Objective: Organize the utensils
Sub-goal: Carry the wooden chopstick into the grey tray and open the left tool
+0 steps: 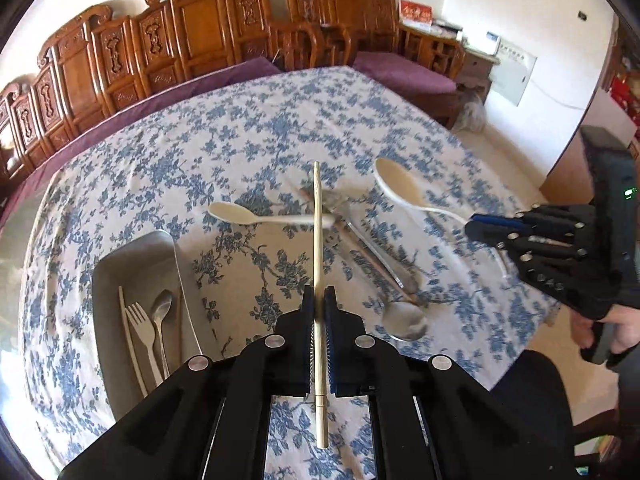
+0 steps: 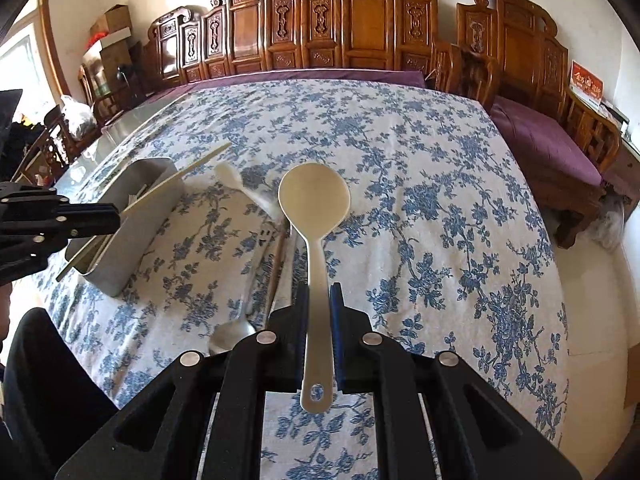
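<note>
Setting: blue-flowered tablecloth [image 1: 240, 128], carved wooden chairs behind.
Left wrist view: left gripper [image 1: 319, 312] clamped on a pale wooden chopstick [image 1: 317, 240]; grey metal tray [image 1: 132, 252] at 8 o'clock holds a fork and spoon.
Right wrist view: right gripper [image 2: 319, 304] pinches a cream plastic ladle [image 2: 314, 200]; tray at 10 o'clock.
Risk: the thin chopstick may pivot and slip.

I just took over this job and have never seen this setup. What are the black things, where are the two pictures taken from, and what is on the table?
No robot here: a person carries a handheld two-finger tool in each hand, each with a camera looking along its fingers. The left tool is shut on a chopstick. The right tool is shut on a large pale spoon. On the floral tablecloth sits a metal tray holding a fork and spoon. More utensils lie loose beside it.
</note>
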Demonstrator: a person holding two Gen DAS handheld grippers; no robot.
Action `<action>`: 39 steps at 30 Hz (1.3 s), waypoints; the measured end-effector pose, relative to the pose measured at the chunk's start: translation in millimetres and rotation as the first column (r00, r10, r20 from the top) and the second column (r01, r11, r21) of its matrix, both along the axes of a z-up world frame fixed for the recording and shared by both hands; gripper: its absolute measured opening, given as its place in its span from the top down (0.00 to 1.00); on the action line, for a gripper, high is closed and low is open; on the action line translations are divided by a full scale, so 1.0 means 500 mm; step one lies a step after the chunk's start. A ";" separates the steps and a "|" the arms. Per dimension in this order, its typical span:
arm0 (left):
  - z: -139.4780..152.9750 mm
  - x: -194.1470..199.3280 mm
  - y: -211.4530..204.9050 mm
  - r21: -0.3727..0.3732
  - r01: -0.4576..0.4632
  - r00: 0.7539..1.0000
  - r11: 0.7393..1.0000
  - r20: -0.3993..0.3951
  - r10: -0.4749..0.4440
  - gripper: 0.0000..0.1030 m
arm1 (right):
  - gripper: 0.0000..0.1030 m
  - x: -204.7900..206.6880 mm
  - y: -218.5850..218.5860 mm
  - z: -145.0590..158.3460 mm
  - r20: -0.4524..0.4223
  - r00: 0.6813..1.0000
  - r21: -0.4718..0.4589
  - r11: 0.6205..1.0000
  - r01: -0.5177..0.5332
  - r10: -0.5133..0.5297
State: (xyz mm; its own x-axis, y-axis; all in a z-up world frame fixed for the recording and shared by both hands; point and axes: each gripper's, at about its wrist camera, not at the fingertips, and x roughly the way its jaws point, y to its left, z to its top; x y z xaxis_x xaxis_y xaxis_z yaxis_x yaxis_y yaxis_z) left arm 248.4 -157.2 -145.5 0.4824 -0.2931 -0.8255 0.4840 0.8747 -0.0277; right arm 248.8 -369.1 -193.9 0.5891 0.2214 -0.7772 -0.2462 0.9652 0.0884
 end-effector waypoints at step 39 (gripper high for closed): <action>-0.159 0.092 0.305 0.052 -0.296 0.948 0.954 -0.108 0.301 0.96 | 0.88 0.020 0.287 0.034 0.006 0.983 0.059 0.981 -0.186 0.186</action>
State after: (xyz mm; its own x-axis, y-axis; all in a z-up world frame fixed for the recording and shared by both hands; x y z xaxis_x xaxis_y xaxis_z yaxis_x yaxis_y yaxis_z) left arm 294.6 -4.6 -224.9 0.4463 -0.1201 -0.8868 0.1960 0.9800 -0.0341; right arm 258.7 -225.4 -176.8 0.5334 0.3725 -0.7594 -0.4211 0.8956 0.1435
